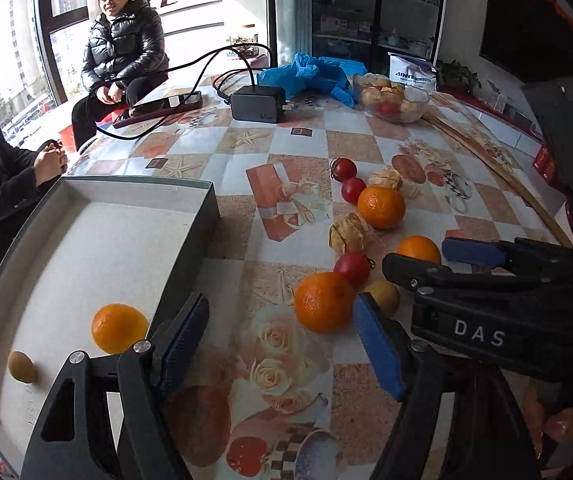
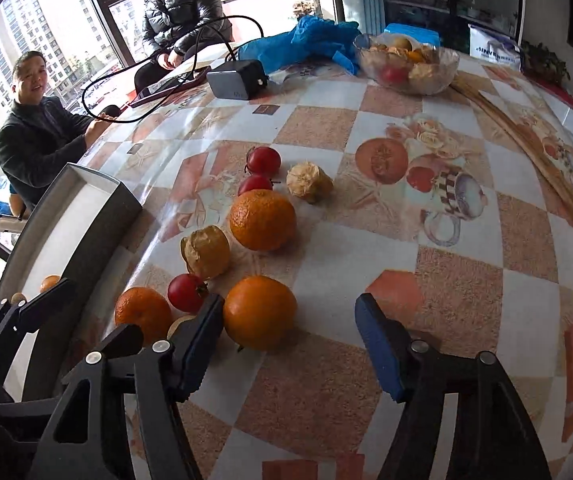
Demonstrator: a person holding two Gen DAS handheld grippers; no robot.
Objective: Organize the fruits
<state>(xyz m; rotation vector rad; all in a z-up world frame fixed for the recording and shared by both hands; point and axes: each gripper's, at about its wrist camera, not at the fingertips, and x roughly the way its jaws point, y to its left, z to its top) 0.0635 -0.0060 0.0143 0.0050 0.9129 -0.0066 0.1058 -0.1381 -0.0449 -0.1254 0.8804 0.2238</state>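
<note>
Both tongs stand open and empty: left gripper (image 1: pixel 282 344), right gripper (image 2: pixel 286 340). The orange (image 2: pixel 259 312) lies mid-table beside the right inner finger; I would centre the jaws before closing, then carry it to the box (image 1: pixel 190 216).

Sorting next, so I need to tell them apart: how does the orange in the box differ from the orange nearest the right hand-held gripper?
The orange in the box already lies inside the box, beside a small yellowish fruit. The orange nearest the right hand-held gripper is the table orange, lying on the tablecloth beside a red fruit. Both are round, orange and ungripped.
</note>
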